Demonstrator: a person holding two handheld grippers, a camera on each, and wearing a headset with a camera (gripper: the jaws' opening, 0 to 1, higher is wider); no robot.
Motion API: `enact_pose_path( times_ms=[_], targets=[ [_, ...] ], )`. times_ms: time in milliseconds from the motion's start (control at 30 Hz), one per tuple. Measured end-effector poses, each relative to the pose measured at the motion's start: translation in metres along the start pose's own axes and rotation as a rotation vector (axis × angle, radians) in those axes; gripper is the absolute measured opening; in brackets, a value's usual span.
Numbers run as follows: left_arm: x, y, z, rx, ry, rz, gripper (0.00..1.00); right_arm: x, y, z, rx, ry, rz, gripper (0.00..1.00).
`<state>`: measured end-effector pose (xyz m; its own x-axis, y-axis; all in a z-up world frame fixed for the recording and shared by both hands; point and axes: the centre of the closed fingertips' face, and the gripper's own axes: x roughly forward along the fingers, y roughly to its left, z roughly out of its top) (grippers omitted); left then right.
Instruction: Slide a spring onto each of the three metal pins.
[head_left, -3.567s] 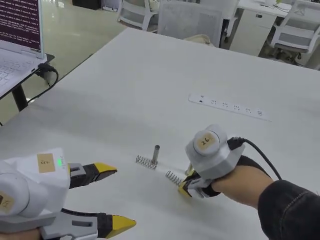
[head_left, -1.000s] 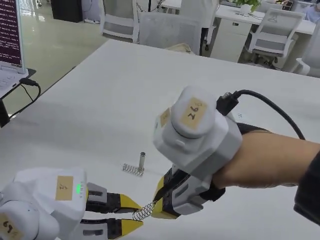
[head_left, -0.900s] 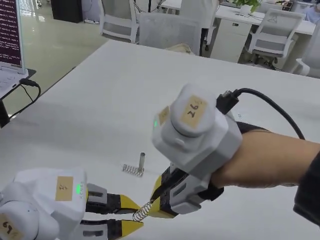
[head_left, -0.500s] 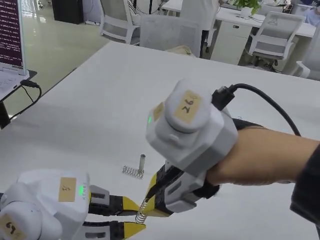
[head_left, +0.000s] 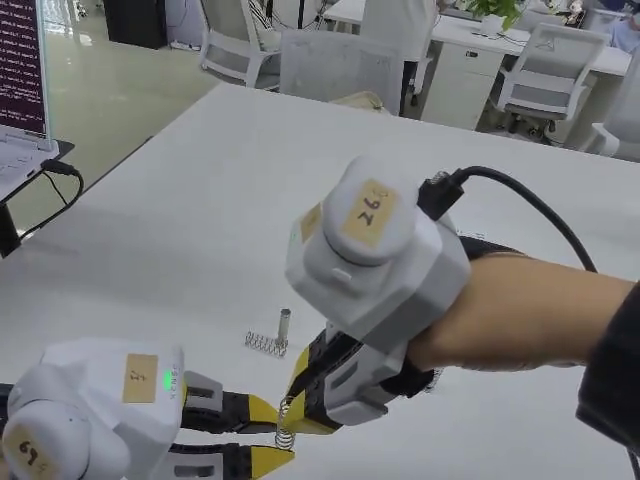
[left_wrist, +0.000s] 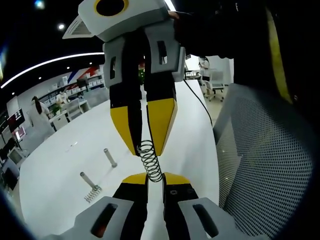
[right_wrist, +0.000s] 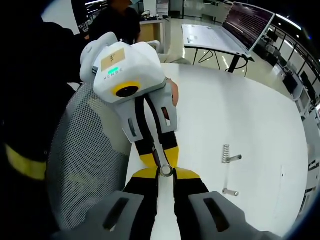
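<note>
Silver spring (left_wrist: 150, 161); left tool (left_wrist: 155, 176), right tool (right_wrist: 166, 171) yellow-tipped; white table (head_left: 250, 180); grey mesh chair (left_wrist: 260, 165).

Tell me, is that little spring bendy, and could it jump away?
Probably bendy: the spring curves between the left gripper and the right gripper. It is thin wire, so likely very light. Pinched only at its ends, it might pop free.

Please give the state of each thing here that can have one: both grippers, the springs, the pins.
left gripper: shut on one end of held spring
right gripper: shut on its other end
held spring: off the table, between both grippers
second spring: lying on the table beside nearer pin
nearer pin: upright, bare
farther pin: upright, bare
</note>
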<state>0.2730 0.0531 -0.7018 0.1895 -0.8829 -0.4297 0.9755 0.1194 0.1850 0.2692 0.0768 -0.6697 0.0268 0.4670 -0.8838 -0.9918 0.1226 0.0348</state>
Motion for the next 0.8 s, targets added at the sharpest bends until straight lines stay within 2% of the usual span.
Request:
enact_pose_path(
  times_ms=[233, 400, 800],
  targets=[
    [0.000, 0.002, 0.000, -0.010, -0.004, 0.004, 0.03, -0.001, -0.001, -0.001, 0.008, 0.004, -0.002, 0.08],
    [-0.001, 0.005, 0.001, -0.032, -0.017, 0.013, 0.07, -0.001, -0.002, -0.003, 0.010, 0.010, -0.003, 0.08],
    [-0.007, 0.018, -0.003, -0.112, -0.044, 0.059, 0.29, -0.010, -0.017, -0.015, 0.046, 0.014, -0.036, 0.08]
  ],
)
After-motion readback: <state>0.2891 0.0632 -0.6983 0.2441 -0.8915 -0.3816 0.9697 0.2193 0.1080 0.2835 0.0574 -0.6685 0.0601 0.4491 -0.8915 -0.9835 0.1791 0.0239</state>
